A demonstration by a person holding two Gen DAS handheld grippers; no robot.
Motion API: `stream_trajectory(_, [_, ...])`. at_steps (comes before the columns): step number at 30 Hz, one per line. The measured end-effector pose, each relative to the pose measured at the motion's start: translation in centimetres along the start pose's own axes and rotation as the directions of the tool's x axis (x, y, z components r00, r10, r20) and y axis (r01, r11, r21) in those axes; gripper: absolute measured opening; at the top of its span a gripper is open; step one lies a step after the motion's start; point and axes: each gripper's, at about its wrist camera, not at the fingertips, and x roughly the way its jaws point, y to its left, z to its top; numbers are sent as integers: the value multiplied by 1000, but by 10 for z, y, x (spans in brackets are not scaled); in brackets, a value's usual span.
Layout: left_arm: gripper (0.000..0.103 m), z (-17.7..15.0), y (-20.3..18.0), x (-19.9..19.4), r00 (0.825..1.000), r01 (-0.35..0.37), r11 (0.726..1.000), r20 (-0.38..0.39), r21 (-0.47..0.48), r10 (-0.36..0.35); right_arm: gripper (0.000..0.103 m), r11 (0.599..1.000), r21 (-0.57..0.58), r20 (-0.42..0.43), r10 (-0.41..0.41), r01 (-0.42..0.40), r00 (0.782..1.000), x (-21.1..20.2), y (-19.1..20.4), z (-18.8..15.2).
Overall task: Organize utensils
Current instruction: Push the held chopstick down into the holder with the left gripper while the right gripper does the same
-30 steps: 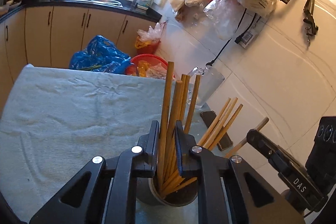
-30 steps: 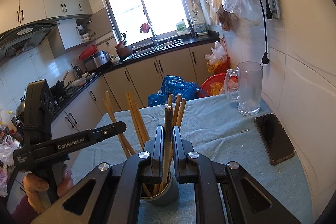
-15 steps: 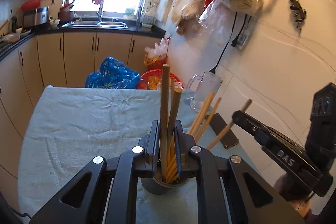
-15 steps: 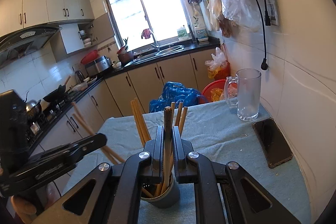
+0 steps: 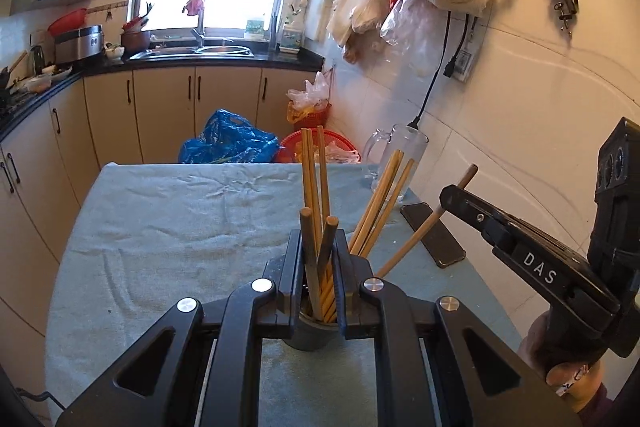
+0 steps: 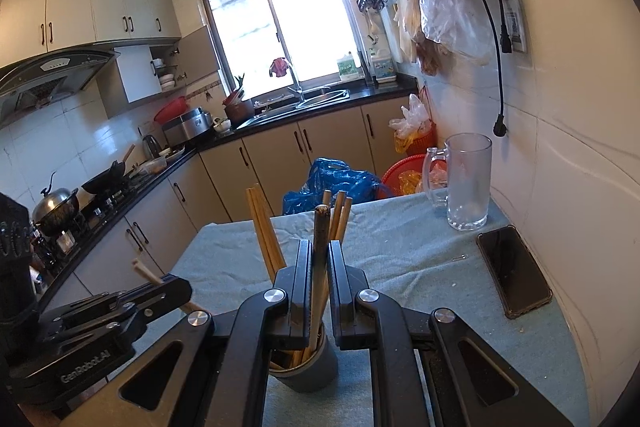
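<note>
The chopsticks [image 5: 316, 187] are slim, round wooden sticks, tan with darker blunt tips, fanned out of a dull grey cylindrical holder [image 6: 306, 363] that stands on the table at the 6 o'clock edge of both wrist views. The left gripper [image 5: 318, 259] is clenched on two of them; the right gripper [image 6: 320, 267] grasps a single dark-tipped stick. A wrinkled, pale blue-green terry cloth [image 5: 180, 223] covers the table. At 2 o'clock from the holder lie a flat black phone [image 6: 514, 271] and, beyond it, a clear ribbed glass mug [image 6: 466, 183] against the glossy white tiled wall [image 6: 568, 155].
</note>
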Motion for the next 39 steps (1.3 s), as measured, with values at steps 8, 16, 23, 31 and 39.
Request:
stream_trajectory(8, [10,-1,-2,-5,1000,-1,1000,-12,-23,1,8,1000,11,17,6,-6,1000,-4,0,1])
stream_trajectory(16, [9,-3,-6,1,999,-18,1000,-34,-20,17,8,1000,9,-9,2,-2,1000,4,-2,-3])
stream_trajectory(23, [9,-8,-3,10,997,-32,999,-65,-26,30,8,1000,-3,-29,2,-2,1000,10,-2,-6])
stream_trajectory(31, [9,-12,-3,19,994,-48,998,-100,-26,45,9,1000,-1,-30,1,-1,1000,11,-3,-7])
stream_trajectory(39, [7,-16,-1,22,993,-48,998,-110,-30,45,9,1000,-1,-30,0,0,1000,12,-4,-6])
